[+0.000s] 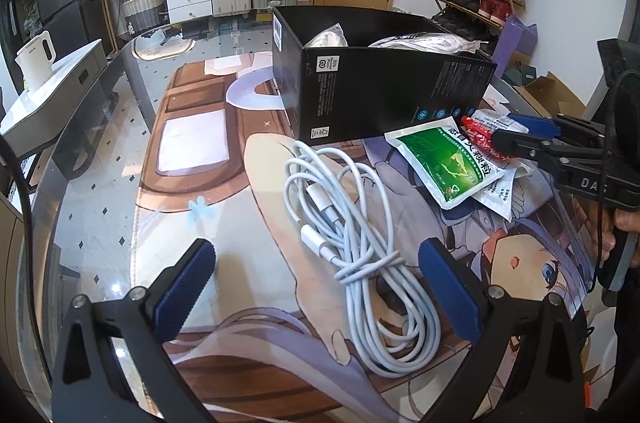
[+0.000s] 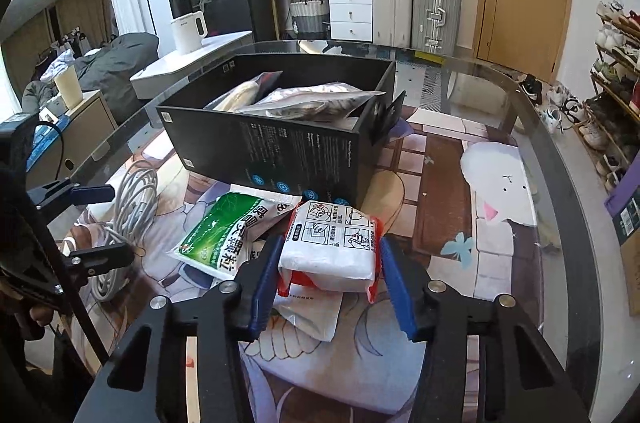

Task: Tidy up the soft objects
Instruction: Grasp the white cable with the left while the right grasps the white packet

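We clamp our right gripper (image 2: 328, 275) on the red-and-white pouch (image 2: 330, 247) at six o'clock of the black box (image 2: 280, 147); left gripper (image 1: 316, 287) gapes empty. Next, probably lifting it boxward.

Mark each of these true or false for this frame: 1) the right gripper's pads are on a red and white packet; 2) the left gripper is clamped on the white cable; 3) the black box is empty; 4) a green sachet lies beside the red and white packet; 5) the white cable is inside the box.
1. True. The right gripper has its blue pads against the sides of the red and white packet.
2. False. The left gripper is open, and the white cable lies on the mat, untouched.
3. False. The black box already holds clear plastic bags.
4. True. The green sachet lies right next to it.
5. False. The cable lies on the mat in front of the box.
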Available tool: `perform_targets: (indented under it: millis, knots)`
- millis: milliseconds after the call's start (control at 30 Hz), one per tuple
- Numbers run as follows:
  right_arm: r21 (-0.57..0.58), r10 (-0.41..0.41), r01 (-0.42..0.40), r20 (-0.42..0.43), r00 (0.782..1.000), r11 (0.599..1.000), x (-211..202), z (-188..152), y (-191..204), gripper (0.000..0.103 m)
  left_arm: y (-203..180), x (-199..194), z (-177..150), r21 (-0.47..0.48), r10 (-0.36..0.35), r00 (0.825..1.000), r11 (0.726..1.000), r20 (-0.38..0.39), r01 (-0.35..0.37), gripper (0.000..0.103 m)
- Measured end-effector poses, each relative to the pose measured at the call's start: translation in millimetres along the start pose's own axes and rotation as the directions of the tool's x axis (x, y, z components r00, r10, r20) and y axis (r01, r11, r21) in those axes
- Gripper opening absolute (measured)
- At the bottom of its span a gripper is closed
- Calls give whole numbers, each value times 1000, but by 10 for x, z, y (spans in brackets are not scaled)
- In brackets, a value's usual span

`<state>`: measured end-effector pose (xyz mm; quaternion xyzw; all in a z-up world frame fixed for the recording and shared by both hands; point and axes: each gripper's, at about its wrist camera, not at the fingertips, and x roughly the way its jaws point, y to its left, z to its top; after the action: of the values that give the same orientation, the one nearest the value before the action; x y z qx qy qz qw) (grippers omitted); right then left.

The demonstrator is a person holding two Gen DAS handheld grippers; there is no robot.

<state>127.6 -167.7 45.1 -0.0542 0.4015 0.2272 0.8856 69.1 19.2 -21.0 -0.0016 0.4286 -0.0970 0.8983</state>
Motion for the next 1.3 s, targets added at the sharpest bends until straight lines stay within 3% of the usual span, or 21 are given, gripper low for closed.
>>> perform_targets:
  millis: [333,433,500,600,633,867,1300]
  knots:
    - [26,7,-8,40,999,1000,-194,-72,-23,50,-2,-2,-7,1,-16,1000,1000,-1,16,88]
    - [27,6,-7,45,999,1000,-211,-86,-16,50,-2,-25,-3,3,-36,999,999,8,36,72]
    - [25,8,-10,50,999,1000,-228,-84,-8,50,-23,-39,-5,14,-48,999,999,14,48,53]
    - [20,8,-10,59,998,1000,-253,-73,17,50,-47,-53,-26,35,-59,998,998,27,58,34]
    - [20,6,-7,63,998,1000,-269,-77,23,50,-55,-61,-36,38,-65,997,997,30,63,32]
    - [14,5,-6,81,997,1000,-339,-69,62,50,-45,-125,-48,31,-98,994,995,45,97,32]
    - [-12,20,-19,145,989,1000,-585,4,180,50,54,-430,121,7,-103,985,995,141,103,32]
